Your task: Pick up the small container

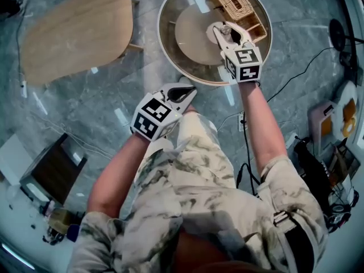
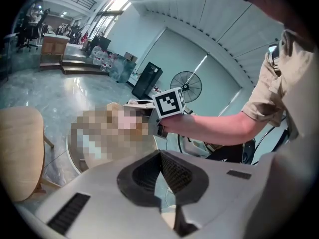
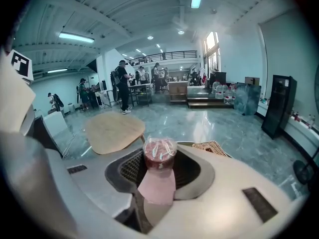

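The small container [image 3: 160, 154], a pink cup with a clear film lid over something reddish, stands upright between the jaws of my right gripper [image 3: 158, 171], which is shut on it. In the head view that gripper [image 1: 223, 32] hangs over the round table [image 1: 170, 56], next to its pale middle disc. My left gripper [image 1: 186, 91] is off the table's near edge, above the person's lap. Its jaws [image 2: 160, 156] are shut with nothing between them.
A wicker basket [image 1: 230, 1] sits at the back of the round table, just beyond my right gripper. A low wooden table [image 1: 77, 33] stands to the left. Cables and equipment [image 1: 335, 152] crowd the floor at the right, and a dark box [image 1: 54, 172] lies at the left.
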The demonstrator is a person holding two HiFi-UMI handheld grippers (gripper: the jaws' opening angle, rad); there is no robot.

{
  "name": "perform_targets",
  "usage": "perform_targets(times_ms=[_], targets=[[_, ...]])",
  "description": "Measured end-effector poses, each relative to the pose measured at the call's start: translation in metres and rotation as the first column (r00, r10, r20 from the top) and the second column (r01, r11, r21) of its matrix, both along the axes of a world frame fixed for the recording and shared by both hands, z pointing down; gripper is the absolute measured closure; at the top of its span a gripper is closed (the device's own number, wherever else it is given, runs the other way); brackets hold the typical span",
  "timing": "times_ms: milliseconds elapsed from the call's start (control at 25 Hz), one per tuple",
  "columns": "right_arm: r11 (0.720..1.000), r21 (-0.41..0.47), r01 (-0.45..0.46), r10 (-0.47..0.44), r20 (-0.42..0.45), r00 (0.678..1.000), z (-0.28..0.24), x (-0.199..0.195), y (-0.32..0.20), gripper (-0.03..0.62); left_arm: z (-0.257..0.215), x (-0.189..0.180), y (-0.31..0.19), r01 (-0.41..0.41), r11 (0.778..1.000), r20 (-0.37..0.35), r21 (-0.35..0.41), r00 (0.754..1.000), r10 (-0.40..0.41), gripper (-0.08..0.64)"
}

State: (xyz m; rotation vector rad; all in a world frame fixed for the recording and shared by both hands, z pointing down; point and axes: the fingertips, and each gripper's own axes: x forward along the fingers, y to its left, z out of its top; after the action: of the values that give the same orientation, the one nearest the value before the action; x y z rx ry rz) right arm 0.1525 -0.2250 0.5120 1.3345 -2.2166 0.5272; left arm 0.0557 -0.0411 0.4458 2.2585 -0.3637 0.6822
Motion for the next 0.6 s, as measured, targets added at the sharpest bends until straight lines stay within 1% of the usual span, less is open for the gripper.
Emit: perform_targets(times_ms=[360, 600], targets=[[0.998, 0.02, 0.063, -0.063, 0.002, 0.998, -0.054, -0.01, 0.015, 0.444, -0.036, 0.008, 0.004, 0.016, 1.0, -0.007, 0.015, 1.0, -0.016, 0.537], [0.995, 0.024, 0.092, -0.092, 0.0, 0.996, -0.075, -0.012, 0.02, 0.443, -0.052, 0.013, 0.005, 0.025, 0.999, -0.015, 0.022, 1.0, -0.025, 0.537]])
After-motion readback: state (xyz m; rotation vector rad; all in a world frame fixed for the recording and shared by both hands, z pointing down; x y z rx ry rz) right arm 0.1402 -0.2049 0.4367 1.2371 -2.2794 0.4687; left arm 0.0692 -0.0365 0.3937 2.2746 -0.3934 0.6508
